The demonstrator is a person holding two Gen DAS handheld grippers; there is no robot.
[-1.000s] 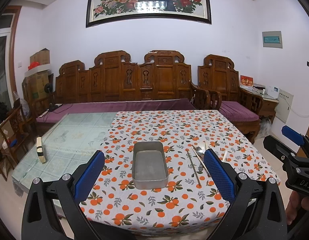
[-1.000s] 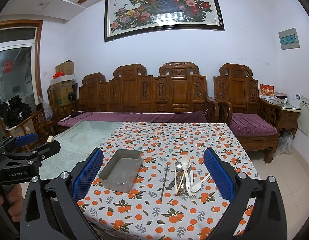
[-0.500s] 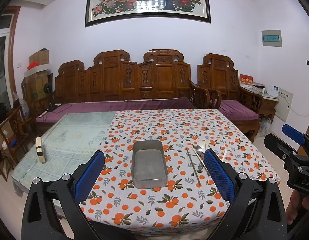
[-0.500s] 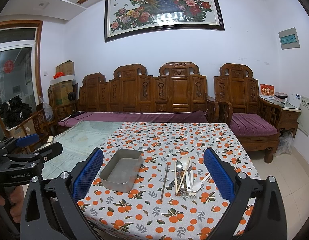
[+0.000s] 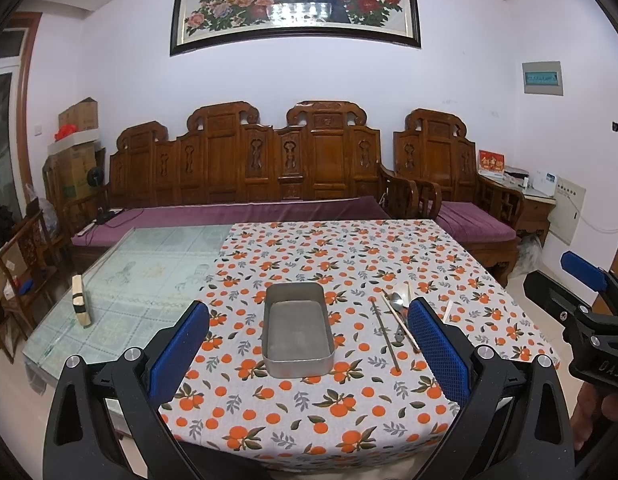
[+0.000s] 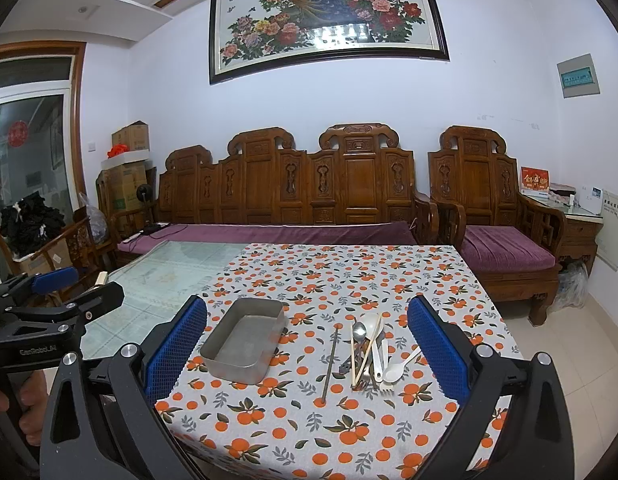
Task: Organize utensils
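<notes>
An empty grey metal tin [image 5: 298, 330] [image 6: 245, 340] sits on the orange-print tablecloth [image 5: 349, 256] near the table's front. To its right lies a pile of utensils [image 6: 369, 350]: a metal spoon [image 6: 359, 330], chopsticks, white plastic spoons and a fork, with a single metal chopstick [image 6: 329, 362] [image 5: 384, 334] between pile and tin. My left gripper [image 5: 309, 350] is open in front of the tin, holding nothing. My right gripper [image 6: 307, 354] is open, wide apart, in front of the tin and utensils. Both are above the table's near edge.
The cloth covers the table's right part; bare glass top [image 5: 149, 276] lies to the left with a small block [image 5: 80, 306] on it. A carved wooden bench [image 5: 249, 176] and armchair [image 6: 493, 216] stand behind. Each gripper shows in the other's view, hand-held.
Both views barely shift; the left gripper has crept slightly forward and up. Nothing on the table has moved.
</notes>
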